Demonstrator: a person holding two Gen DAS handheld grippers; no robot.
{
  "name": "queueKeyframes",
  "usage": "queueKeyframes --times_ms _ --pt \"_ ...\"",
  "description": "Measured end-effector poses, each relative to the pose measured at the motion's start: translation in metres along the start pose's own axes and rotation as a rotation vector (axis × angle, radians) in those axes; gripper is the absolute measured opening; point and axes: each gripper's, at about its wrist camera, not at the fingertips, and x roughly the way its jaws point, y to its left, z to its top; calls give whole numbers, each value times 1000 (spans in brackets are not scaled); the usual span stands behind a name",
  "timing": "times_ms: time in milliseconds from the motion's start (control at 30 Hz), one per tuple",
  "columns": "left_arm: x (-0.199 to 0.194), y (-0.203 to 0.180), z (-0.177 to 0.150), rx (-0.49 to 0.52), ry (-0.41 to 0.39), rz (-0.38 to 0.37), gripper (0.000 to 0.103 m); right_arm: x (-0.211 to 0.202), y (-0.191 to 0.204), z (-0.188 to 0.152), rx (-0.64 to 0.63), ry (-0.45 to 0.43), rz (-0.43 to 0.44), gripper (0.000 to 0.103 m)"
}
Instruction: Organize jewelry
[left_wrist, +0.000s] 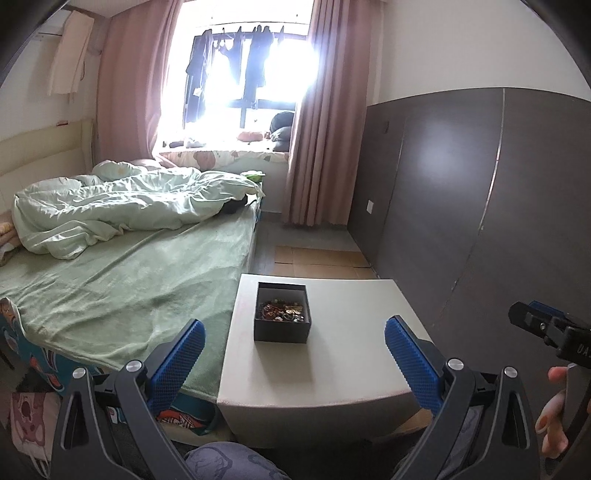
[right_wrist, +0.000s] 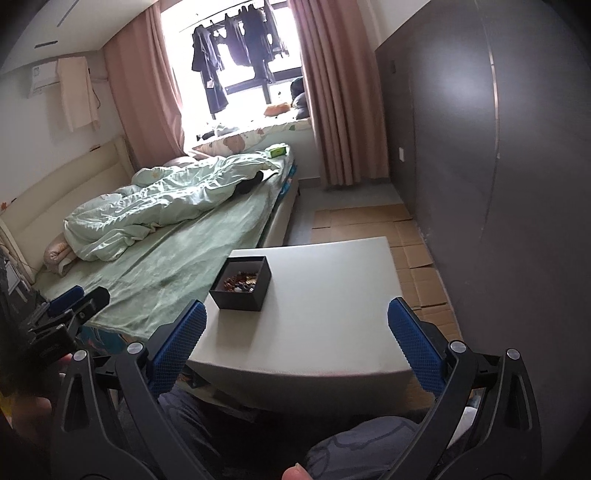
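A small black open box (left_wrist: 282, 330) stands on a low white table (left_wrist: 332, 369), and a heap of mixed jewelry (left_wrist: 282, 311) lies inside it. The box also shows in the right wrist view (right_wrist: 242, 293), with its jewelry (right_wrist: 239, 282), on the table's (right_wrist: 314, 332) left part. My left gripper (left_wrist: 294, 338) is open and empty, held back from the table's near edge, facing the box. My right gripper (right_wrist: 297, 319) is open and empty, over the table's near edge, right of the box. Each gripper shows at the edge of the other's view, the right one (left_wrist: 546, 328) and the left one (right_wrist: 70, 306).
A bed (left_wrist: 122, 273) with a green sheet and a rumpled quilt lies left of the table. A dark wardrobe wall (left_wrist: 480, 206) runs along the right. Flattened cardboard (right_wrist: 369, 221) covers the floor beyond the table. My knees (right_wrist: 369, 439) are below the table's near edge.
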Motion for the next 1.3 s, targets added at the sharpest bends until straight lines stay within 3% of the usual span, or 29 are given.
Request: queueKeyframes --times_ms 167,300,433,1300 --pt "-16 -13 -17 32 -11 -1 95 -18 -13 -21 32 -5 -7 98" --pt "-23 -22 -25 46 -22 -4 95 -29 -21 -35 105 -9 41 98" --pt "-29 -26 -25 44 -37 -11 95 -38 -13 -37 55 -22 12 98" --pt "-38 -23 -33 10 -45 -18 95 -34 -17 -46 64 5 17 98"
